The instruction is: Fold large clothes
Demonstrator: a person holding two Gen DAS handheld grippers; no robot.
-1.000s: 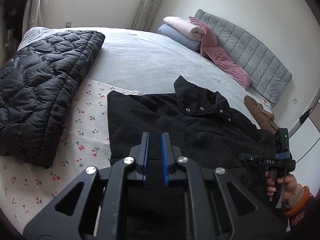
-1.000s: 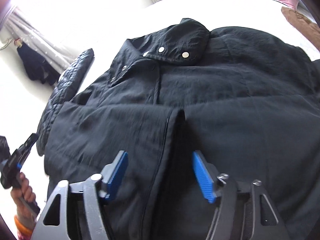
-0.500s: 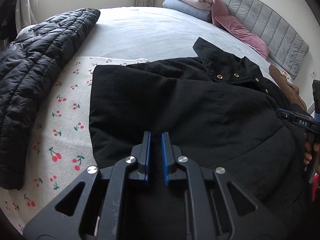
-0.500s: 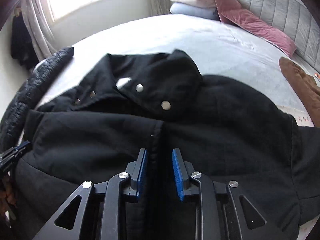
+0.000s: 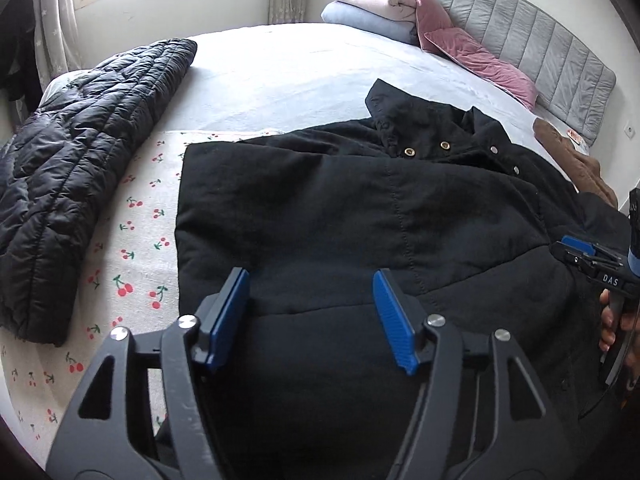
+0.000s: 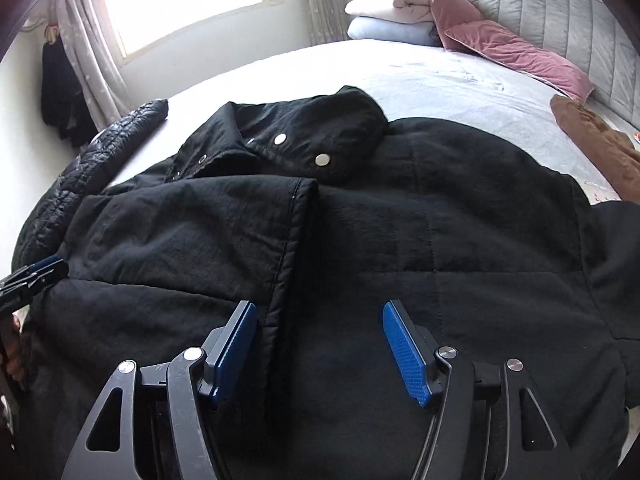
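Note:
A large black padded jacket (image 5: 360, 216) with metal snaps lies spread on the bed, collar toward the headboard. It fills the right wrist view (image 6: 400, 240) too, its left panel folded over the middle. My left gripper (image 5: 310, 316) is open and empty just above the jacket's lower left part. My right gripper (image 6: 318, 350) is open and empty above the folded panel's edge. The right gripper also shows at the right edge of the left wrist view (image 5: 596, 264), and the left gripper at the left edge of the right wrist view (image 6: 30, 280).
A black quilted coat (image 5: 80, 168) lies folded at the left on the cherry-print sheet (image 5: 132, 256). A brown garment (image 6: 592, 136) lies at the right. Pink pillows (image 5: 476, 56) and folded blankets (image 5: 368, 8) sit by the grey headboard (image 5: 560, 52).
Both grippers have opened; they were shut half a second ago. The left side of the jacket now lies folded over the middle. Both cameras have drawn back slightly.

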